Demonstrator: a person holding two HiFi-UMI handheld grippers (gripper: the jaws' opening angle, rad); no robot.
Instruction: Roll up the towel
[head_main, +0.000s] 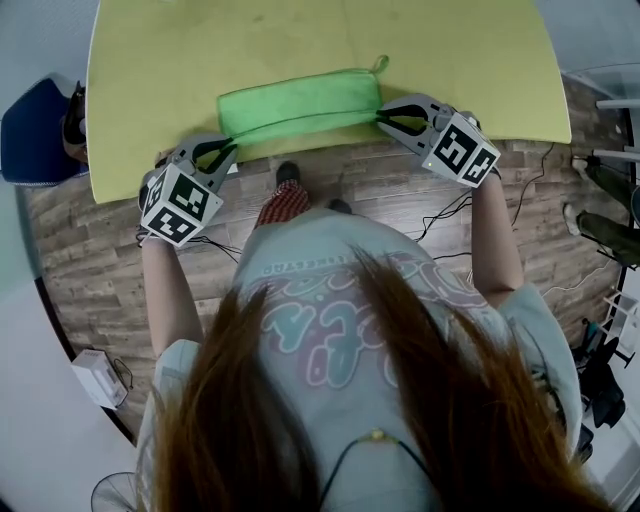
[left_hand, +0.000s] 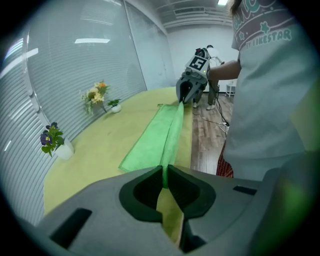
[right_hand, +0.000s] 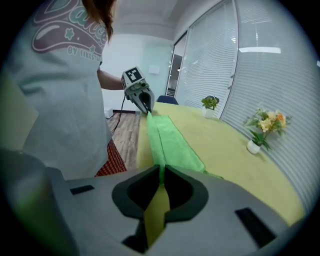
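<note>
At the near edge of the yellow-green table (head_main: 150, 80), you hold the green towel (head_main: 300, 105) by both ends. Your left gripper (head_main: 228, 148) is clenched on its near left corner and your right gripper (head_main: 380, 117) is clenched on its near right corner. The cloth lies as a long folded strip parallel to the table edge, with its near hem pulled up off the surface between the two sets of jaws. A small hanging loop (head_main: 380, 64) sticks out at the far right corner.

Along the far side of the table, by the window blinds, stand a pot of purple flowers (left_hand: 52, 140), a yellow-and-orange bouquet (left_hand: 96, 95) and a small green plant (left_hand: 114, 105), all well apart from the towel. A blue chair (head_main: 35, 130) sits off the table's left end. Cables (head_main: 450, 215) trail over the wooden floor beside your right arm, and a white box (head_main: 98, 378) lies on the floor behind your left.
</note>
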